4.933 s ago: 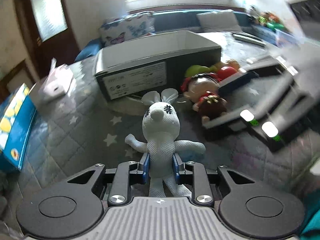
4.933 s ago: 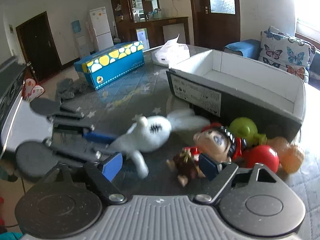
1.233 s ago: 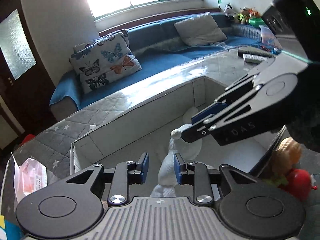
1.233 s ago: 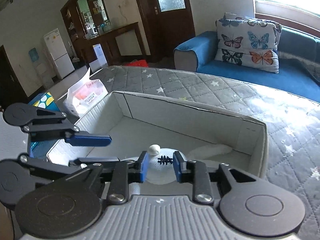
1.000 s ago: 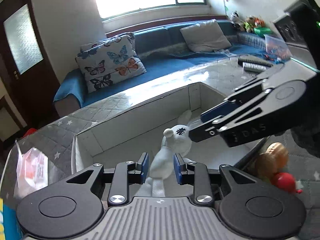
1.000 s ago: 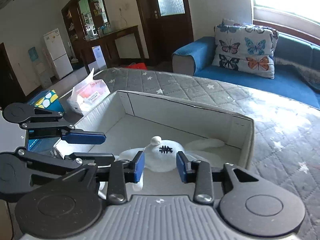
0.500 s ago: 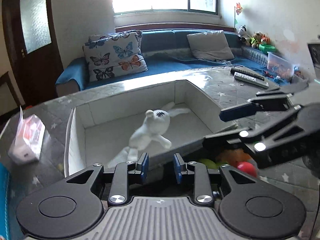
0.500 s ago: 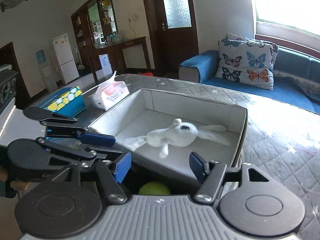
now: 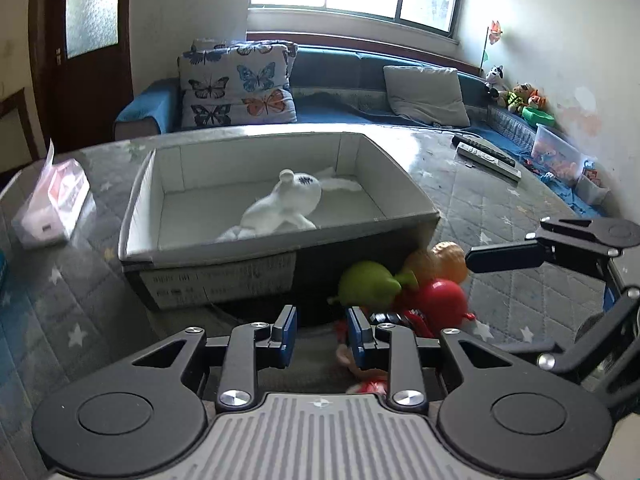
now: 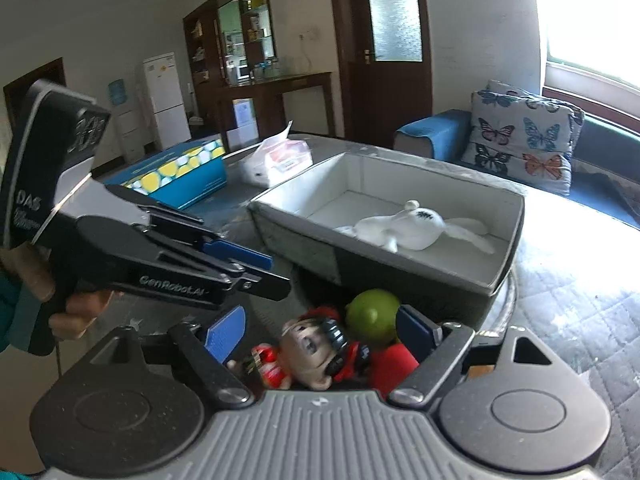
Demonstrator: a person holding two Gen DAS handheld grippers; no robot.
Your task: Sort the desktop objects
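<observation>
Plush rabbit (image 9: pixel 290 204) in cardboard box (image 9: pixel 280 252).

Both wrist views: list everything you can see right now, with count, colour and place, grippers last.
box: 1, grey, white inside, table centre
plush rabbit: 1, white, lying in box
green toy: 1, before box
red toy: 1, beside green toy
orange toy: 1, at box corner
doll: 1, red-capped, between right gripper's fingers, untouched
tissue pack: 1, pink-white, left
carton: 1, blue-yellow
remotes: 2, far right
left gripper: opening, empty
right gripper: opening
</observation>
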